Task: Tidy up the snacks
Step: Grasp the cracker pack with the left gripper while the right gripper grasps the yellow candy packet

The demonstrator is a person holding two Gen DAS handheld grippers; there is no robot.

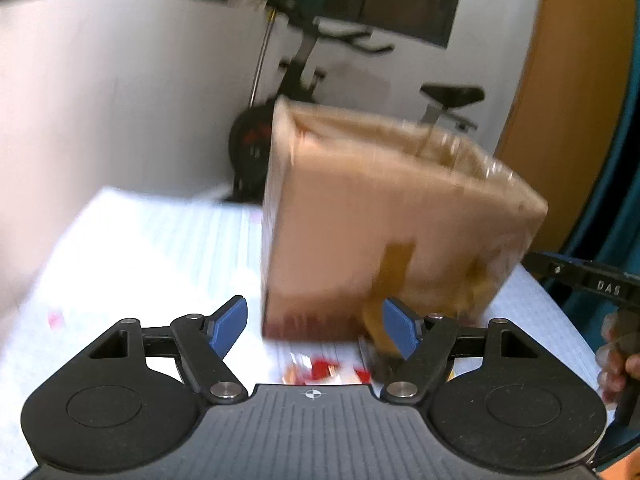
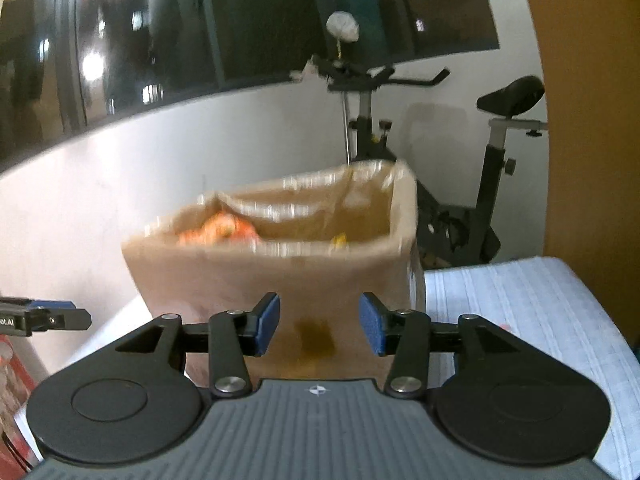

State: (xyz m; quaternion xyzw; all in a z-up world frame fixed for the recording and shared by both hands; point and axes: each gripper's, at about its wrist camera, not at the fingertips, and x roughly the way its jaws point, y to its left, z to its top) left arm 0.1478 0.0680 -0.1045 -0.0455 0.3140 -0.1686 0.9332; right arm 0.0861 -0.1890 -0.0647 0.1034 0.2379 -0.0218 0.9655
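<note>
Indoor light, moderately bright; white table cover overexposed at left. Cardboard box heavily motion-blurred in both views. Dark window carries lamp reflections. Fisheye bending and dark vignette at edges.

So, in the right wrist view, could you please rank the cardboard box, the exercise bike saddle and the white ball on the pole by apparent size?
1. Cardboard box, largest, though nearest the camera.
2. Exercise bike saddle.
3. White ball, smallest.

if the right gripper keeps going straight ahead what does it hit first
Most likely the near wall of the cardboard box, which fills the gap ahead of the open right gripper; blur makes the depth uncertain.
</note>
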